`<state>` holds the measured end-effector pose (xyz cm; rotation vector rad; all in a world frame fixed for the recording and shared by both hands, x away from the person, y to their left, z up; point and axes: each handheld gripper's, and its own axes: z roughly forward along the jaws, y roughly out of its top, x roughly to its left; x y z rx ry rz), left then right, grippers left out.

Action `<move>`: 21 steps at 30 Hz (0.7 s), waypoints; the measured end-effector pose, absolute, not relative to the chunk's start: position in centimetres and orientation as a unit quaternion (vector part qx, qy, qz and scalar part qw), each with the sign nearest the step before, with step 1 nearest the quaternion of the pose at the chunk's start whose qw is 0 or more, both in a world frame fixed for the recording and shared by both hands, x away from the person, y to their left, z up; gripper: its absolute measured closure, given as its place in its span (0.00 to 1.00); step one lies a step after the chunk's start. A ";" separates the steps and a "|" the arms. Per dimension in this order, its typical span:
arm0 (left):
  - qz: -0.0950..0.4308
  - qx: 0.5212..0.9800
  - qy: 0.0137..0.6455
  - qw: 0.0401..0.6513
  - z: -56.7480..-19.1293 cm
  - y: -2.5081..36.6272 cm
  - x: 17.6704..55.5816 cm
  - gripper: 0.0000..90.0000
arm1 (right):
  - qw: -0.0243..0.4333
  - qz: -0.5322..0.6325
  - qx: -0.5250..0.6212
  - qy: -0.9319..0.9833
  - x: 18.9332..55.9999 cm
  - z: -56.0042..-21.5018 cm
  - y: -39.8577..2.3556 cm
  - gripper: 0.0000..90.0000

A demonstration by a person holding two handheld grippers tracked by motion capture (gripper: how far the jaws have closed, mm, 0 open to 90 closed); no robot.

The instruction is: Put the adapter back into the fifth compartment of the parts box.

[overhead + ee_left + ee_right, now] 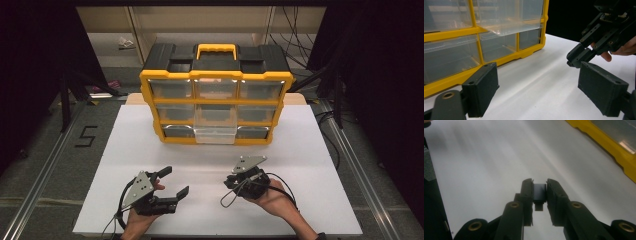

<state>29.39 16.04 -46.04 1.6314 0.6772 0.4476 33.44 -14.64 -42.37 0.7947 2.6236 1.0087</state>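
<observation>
A yellow and black drawer cabinet (216, 95) is set upright at the far side of a white table (150, 135), with a yellow handle (216, 50) on its black top. Its clear drawers are arranged in three rows of three, and the middle drawer of the bottom row (215, 133) is seen pulled out toward the person, while the others sit flush.

The right gripper (239, 181) is held above the near part of the table, well apart from the cabinet, with a grey three-cornered plate on top. In the right gripper view its jaws are drawn together and clamped on a small dark block (539, 193), which is pinched between the pads and hangs clear of the table. In the left gripper view the same gripper (576, 58) is seen at the upper right, with fingers (621, 50) wrapped behind it.

The left gripper (175, 184) is held at the near left of the table, close to the surface. Its jaws are spread wide apart, with nothing between them, and in the left gripper view they are pointed toward the lower corner of the cabinet (499, 32).
</observation>
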 end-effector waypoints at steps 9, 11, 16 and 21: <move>0.194 0.708 0.293 0.613 -46.0 16.0 29.4 0.18 | 0.114 0.360 0.264 0.888 33.3 -41.5 -14.7 0.85; 0.195 0.707 0.293 0.613 -46.0 16.0 29.4 0.18 | 0.116 0.364 0.262 0.886 33.3 -41.3 -14.7 0.85; 0.195 0.707 0.293 0.613 -46.0 16.0 29.4 0.18 | 0.121 0.373 0.258 0.883 33.5 -40.7 -14.7 0.85; 0.195 0.707 0.293 0.614 -46.0 16.0 29.3 0.18 | 0.125 0.384 0.253 0.879 33.5 -39.9 -14.5 0.85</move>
